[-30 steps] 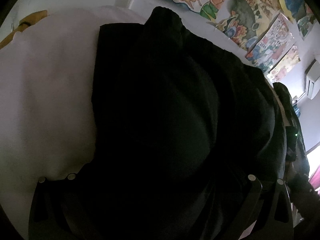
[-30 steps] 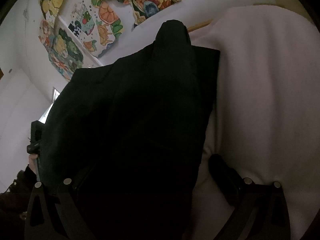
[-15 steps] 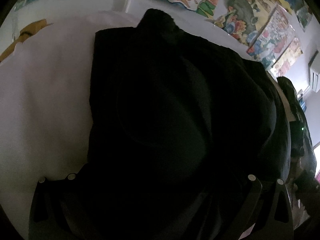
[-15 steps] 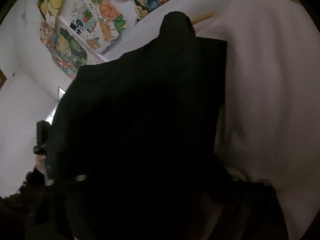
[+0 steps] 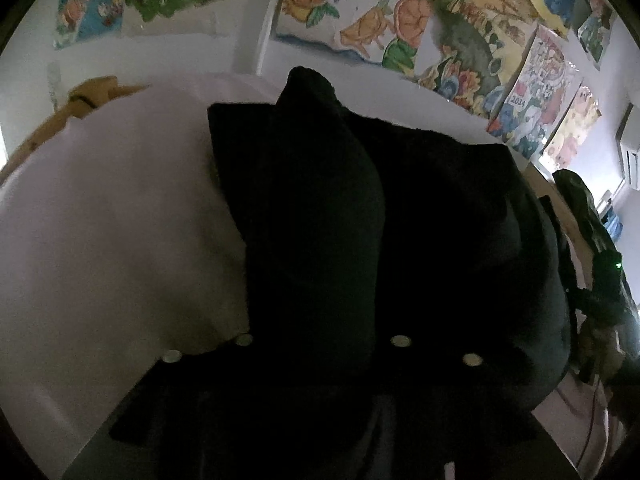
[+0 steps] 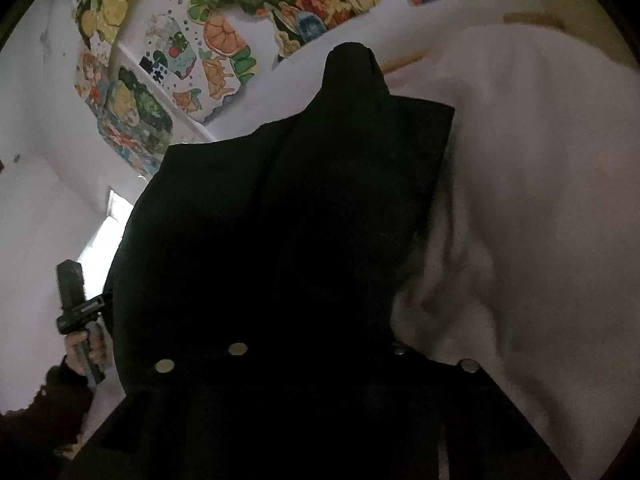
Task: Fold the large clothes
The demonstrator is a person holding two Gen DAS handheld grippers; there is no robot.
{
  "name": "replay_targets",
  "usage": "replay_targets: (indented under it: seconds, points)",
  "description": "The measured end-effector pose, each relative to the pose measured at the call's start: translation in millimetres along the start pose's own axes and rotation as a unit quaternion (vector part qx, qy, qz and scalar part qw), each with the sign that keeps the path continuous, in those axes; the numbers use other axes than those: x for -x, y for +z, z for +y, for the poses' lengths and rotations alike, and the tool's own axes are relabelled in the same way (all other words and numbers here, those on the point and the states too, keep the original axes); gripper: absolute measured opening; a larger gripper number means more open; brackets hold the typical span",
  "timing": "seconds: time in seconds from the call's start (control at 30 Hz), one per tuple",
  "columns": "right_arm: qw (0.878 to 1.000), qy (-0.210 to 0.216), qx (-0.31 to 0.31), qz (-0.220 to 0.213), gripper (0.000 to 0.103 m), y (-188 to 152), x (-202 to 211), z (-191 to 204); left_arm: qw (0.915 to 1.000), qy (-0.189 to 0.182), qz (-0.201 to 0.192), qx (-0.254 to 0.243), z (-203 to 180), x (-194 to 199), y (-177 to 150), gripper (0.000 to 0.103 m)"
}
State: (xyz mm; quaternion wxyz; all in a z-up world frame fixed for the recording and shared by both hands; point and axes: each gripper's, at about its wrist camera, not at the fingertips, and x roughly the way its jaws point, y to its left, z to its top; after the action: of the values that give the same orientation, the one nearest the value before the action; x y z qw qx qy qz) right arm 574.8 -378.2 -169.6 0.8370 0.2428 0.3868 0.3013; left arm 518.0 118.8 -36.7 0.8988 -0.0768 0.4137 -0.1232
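Observation:
A large black garment [image 5: 360, 220] lies on a pale sheet [image 5: 100, 240], folded lengthwise, one narrow end pointing to the far wall. It fills the middle of the right wrist view [image 6: 300, 220] too. My left gripper [image 5: 320, 344] is closed in on the near edge of the black cloth, its fingers dark against it. My right gripper [image 6: 316, 352] is likewise shut on the near edge. The fingertips themselves are hard to make out in the dark fabric.
The pale sheet [image 6: 540, 200] covers the surface on both sides of the garment. Colourful drawings [image 5: 400, 32] hang on the far wall. A wooden edge [image 5: 80, 96] shows at far left. The other hand-held gripper [image 6: 76, 308] shows at the left of the right wrist view.
Both grippers' fingers have come together from wide open onto the near edge of the black garment. The views have tilted up, showing more of the wall.

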Motion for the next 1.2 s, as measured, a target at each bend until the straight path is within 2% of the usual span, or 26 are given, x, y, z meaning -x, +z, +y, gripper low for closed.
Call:
replay_targets:
  seconds: [0.1,0.23,0.37,0.5,0.63,0.73,0.83,0.93,1.0,1.2]
  points:
    - [1.000,-0.006,0.008,-0.018,0.021,-3,19,20,0.9999,0.011,-0.012,-0.001,-16,21,-3,0.015]
    - [0.999,-0.010,0.009,-0.031,0.021,-16,50,49,0.9998,0.012,-0.017,-0.002,-34,59,-10,0.014]
    - [0.999,-0.032,0.021,-0.016,0.020,-36,82,82,0.9999,0.011,-0.009,-0.003,-53,101,-20,0.013]
    - [0.998,-0.059,0.028,-0.009,0.020,-62,132,127,0.9997,0.020,0.005,-0.009,-76,155,-42,0.013]
    - [0.996,-0.085,0.021,0.013,0.020,-87,165,159,0.9974,0.047,0.029,-0.047,-106,195,-65,0.013]
    - [0.993,-0.109,0.032,0.028,0.020,-109,172,174,0.9958,0.062,0.042,-0.053,-114,202,-92,0.013]
    - [0.991,-0.124,0.011,0.038,0.021,-136,166,166,0.9950,0.072,0.061,-0.034,-106,187,-129,0.014]
    - [0.990,-0.141,0.016,0.014,0.025,-156,159,158,0.9954,0.082,0.045,-0.023,-98,176,-154,0.017]
    - [0.988,-0.156,0.023,0.007,0.028,-162,155,153,0.9957,0.082,0.041,-0.016,-94,173,-158,0.020]
    - [0.987,-0.157,0.010,-0.014,0.038,-171,161,145,0.9954,0.093,0.022,-0.011,-85,169,-162,0.039]
